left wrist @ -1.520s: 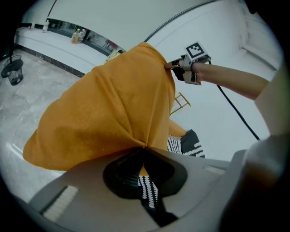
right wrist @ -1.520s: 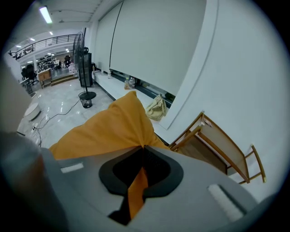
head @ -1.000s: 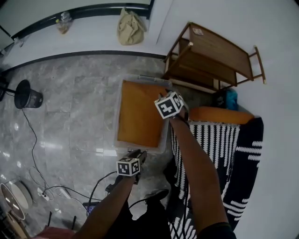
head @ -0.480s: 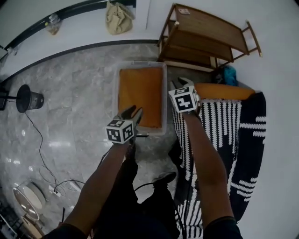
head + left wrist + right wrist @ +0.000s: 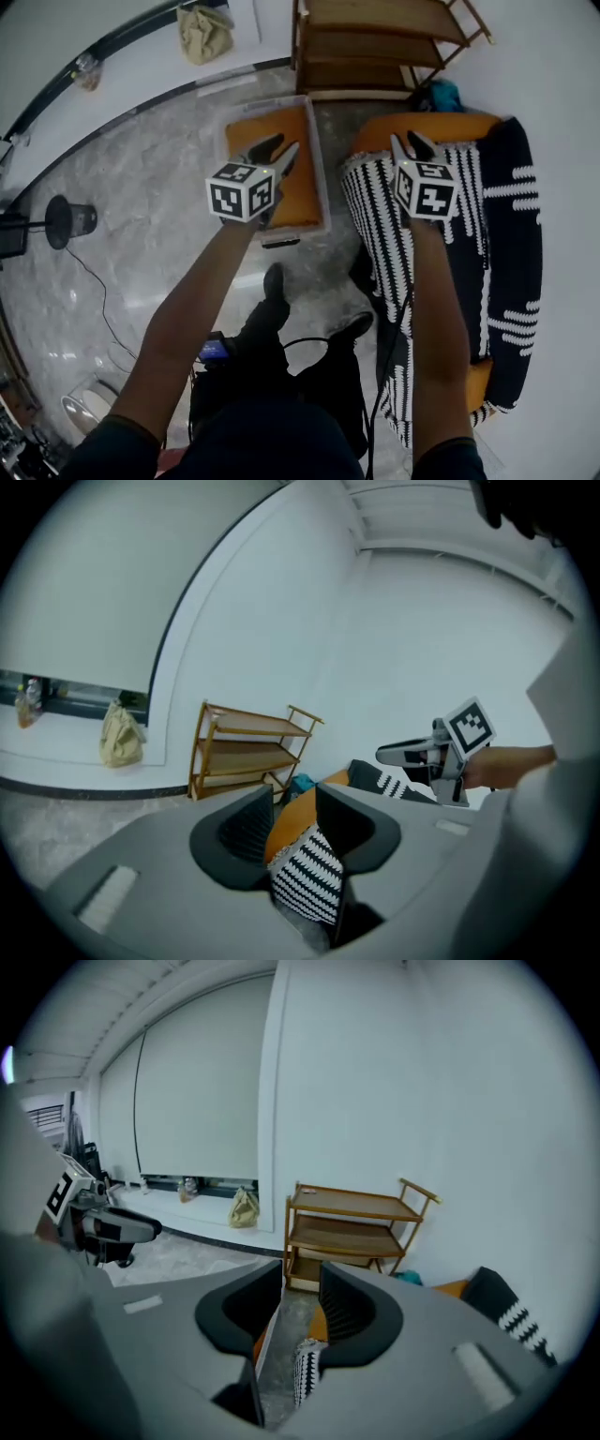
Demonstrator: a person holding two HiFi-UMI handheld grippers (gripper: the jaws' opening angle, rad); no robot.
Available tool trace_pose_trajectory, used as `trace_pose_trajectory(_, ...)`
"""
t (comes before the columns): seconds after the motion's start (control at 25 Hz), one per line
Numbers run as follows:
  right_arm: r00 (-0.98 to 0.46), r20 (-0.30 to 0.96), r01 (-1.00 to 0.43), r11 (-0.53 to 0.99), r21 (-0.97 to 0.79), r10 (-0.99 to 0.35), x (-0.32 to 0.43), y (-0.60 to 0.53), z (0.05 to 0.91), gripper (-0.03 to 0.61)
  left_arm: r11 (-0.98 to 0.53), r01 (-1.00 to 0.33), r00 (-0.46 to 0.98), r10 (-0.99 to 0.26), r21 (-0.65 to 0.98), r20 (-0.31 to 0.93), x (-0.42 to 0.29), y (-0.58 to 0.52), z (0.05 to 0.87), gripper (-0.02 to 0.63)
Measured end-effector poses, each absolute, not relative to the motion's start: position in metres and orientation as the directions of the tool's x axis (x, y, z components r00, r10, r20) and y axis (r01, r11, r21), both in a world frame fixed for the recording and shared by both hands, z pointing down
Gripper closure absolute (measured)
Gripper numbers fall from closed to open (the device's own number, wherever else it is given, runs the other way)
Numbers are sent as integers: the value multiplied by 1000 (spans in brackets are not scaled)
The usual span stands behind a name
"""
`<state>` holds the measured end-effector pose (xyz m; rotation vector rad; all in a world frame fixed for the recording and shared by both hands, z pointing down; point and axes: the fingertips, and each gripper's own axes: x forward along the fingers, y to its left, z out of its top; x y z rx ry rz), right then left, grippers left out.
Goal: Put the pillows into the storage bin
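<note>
A clear storage bin (image 5: 322, 178) stands on the marble floor with an orange pillow (image 5: 298, 197) lying in it. My left gripper (image 5: 275, 150) hovers over the bin, open, with nothing between its fingers (image 5: 292, 808). To the right lie a black-and-white striped pillow (image 5: 375, 220), a second orange pillow (image 5: 441, 127) and a black pillow with white marks (image 5: 511, 216). My right gripper (image 5: 409, 145) is above the striped pillow's far end, open and empty (image 5: 300, 1288). The striped pillow (image 5: 309, 878) shows through the left jaws' gap.
A wooden shelf unit (image 5: 375, 37) stands against the wall behind the bin and pillows. A beige bag (image 5: 204, 33) sits on the ledge at the back. A black round stand (image 5: 70, 217) and cables lie on the floor at left. The person's feet are below the bin.
The left gripper has moved from the bin's near edge up over the bin. The right gripper has shifted right, from the bin's side to above the striped pillow. Both stayed empty.
</note>
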<state>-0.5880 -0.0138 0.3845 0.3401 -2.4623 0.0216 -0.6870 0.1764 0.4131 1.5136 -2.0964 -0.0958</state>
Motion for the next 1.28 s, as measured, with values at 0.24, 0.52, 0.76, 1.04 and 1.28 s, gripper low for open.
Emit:
trace_pose_trajectory(0.24,-726,535,-489,871,39,-431,-444,-81,330,471,143,-946,-51,-952,290,303,-622,78,343,476)
trace_pose_trajectory(0.52,-619,475,-711,703,0,-626,-231,-141,297,469,-120,-968,172,-957,218,234,-469,-35,292,476)
trace_pose_trajectory(0.76,-522,441,-832,549,-75,-730,-42,-171,296,460,-272,-950,301,-926,150,226,-323,-109,267,476)
trace_pose_trajectory(1.04,-354,449,-934,337,-121,-820,183,-191,311,443,-451,-881,472,-848,142,239,-124,-196,272,476)
trace_pose_trajectory(1.28,-202,465,-977,144,-157,-862,369,-185,327,411,-603,-781,624,-733,166,273,65,-243,298,476)
